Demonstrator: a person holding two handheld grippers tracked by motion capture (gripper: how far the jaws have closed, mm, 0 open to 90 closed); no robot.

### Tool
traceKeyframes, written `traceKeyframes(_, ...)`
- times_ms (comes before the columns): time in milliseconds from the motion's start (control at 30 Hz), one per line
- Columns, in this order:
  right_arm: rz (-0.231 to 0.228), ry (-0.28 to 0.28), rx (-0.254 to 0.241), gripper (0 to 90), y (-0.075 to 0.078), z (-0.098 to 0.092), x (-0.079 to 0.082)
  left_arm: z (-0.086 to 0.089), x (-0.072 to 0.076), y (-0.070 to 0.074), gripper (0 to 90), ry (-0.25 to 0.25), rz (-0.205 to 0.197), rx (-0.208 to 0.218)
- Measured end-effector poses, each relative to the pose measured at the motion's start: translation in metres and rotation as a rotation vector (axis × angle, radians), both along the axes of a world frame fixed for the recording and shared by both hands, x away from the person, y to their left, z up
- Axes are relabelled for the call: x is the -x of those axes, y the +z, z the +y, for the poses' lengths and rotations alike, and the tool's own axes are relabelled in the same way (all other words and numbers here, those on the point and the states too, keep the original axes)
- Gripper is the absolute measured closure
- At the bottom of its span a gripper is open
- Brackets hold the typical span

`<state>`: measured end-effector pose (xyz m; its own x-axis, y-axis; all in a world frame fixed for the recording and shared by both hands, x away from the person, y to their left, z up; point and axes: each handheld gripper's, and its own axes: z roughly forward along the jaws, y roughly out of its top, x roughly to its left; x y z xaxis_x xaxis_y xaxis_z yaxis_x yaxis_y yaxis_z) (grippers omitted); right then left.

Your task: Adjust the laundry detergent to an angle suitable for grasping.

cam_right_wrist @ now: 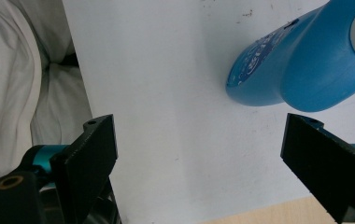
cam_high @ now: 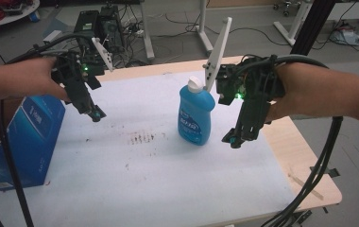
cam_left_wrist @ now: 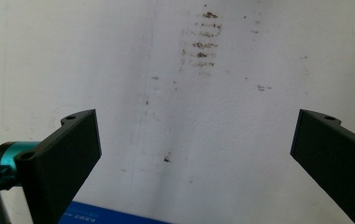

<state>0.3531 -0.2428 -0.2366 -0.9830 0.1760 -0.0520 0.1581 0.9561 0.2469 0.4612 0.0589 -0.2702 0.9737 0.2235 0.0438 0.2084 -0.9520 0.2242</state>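
The blue bottle stands upright mid-counter, just beside the right claw; both claws gape empty; probably smooth, slippery and top-heavy, so best pinched low across its narrower flanks.

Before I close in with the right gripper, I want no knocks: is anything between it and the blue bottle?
Nothing visible. The right gripper hangs open just beside the blue bottle, with bare white mat between them. The blue box sits far off at the table's left edge.
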Motion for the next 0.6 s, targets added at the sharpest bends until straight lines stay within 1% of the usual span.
traceKeyframes(67, 0.0, -0.004, -0.001, 10.3, 0.0005, -0.001, -0.0001, 0.0003, -0.0003, -0.0003, 1.7, 0.008, 0.003, 0.003)
traceKeyframes(367, -0.003, -0.005, -0.001, 10.3, 0.0003, -0.0059, -0.0018, -0.0004, -0.0034, -0.002, 1.7, 0.012, 0.006, 0.008)
traceKeyframes(400, -0.009, 0.001, -0.009, 10.3, -0.0001, -0.0064, -0.0024, -0.0004, -0.0034, -0.0022, 1.7, 0.014, 0.008, 0.006)
traceKeyframes(467, -0.01, -0.005, -0.006, 10.3, 0.0004, -0.0072, -0.0025, -0.0006, -0.0029, -0.0022, 1.7, 0.01, 0.008, 0.005)
traceKeyframes(533, -0.021, -0.001, -0.017, 10.3, 0.0003, -0.0082, -0.003, -0.0006, -0.0025, -0.0015, 1.7, 0.008, 0.007, 0.003)
traceKeyframes(567, -0.03, 0.011, -0.016, 10.3, 0.0005, -0.009, -0.003, -0.0005, -0.0024, -0.0013, 1.7, 0.01, 0.008, 0.004)
traceKeyframes(600, -0.03, 0.011, -0.016, 10.3, 0.0005, -0.009, -0.003, -0.0005, -0.0024, -0.0013, 1.7, 0.01, 0.008, 0.004)
